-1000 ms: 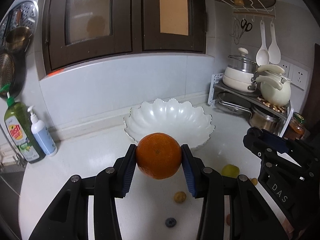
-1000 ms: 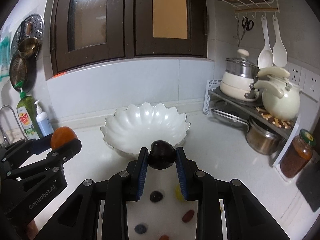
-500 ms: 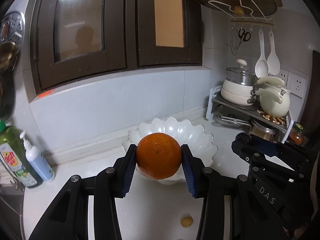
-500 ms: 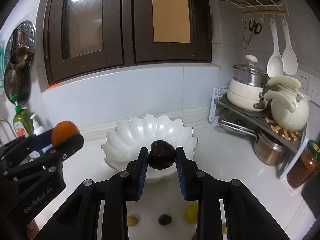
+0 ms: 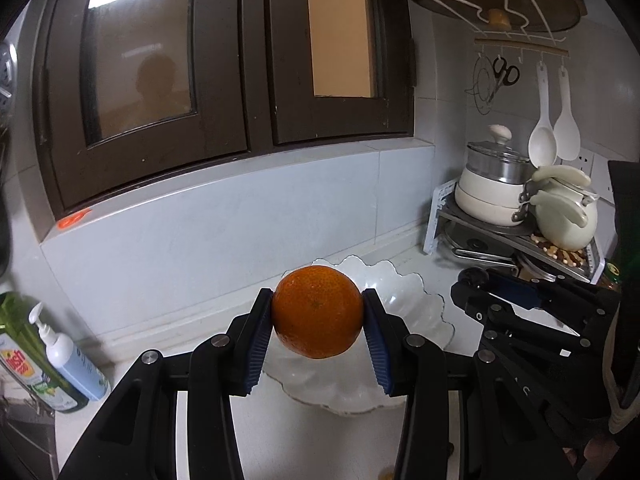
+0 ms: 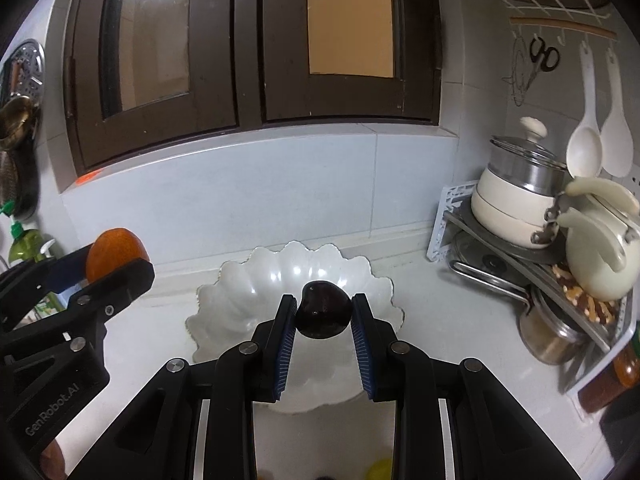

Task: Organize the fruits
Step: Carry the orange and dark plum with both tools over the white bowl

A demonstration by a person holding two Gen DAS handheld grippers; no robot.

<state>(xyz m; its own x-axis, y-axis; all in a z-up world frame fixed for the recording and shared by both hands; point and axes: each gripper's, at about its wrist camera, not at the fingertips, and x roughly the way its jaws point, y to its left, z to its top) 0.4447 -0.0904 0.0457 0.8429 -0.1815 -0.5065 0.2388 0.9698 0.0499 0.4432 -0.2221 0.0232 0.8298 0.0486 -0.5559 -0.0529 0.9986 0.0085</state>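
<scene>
An orange point(image 5: 318, 311) is pinched between the blue pads of my left gripper point(image 5: 318, 320), held in the air above the near left part of a white scalloped bowl point(image 5: 416, 312). My right gripper point(image 6: 323, 316) is shut on a dark, glossy plum point(image 6: 322, 315) and hovers over the same bowl point(image 6: 248, 304), which looks empty inside. In the right wrist view the left gripper point(image 6: 108, 264) with the orange point(image 6: 116, 250) stands at the left. The right gripper's black arm point(image 5: 532, 312) shows at the right of the left wrist view. A yellow-green fruit point(image 6: 378, 470) lies on the counter below.
A white counter point(image 6: 440, 312) runs to a tiled wall under dark cabinet doors point(image 5: 224, 80). A rack with pots and a cream kettle point(image 6: 596, 252) fills the right corner. A dish soap bottle and pump bottle point(image 5: 68, 356) stand at the left. A jar point(image 6: 608, 376) sits near the right edge.
Both grippers have risen and moved forward toward the bowl, each keeping its fruit. The loose fruits on the counter have slid down, mostly out of view. The bowl now lies under both grippers.
</scene>
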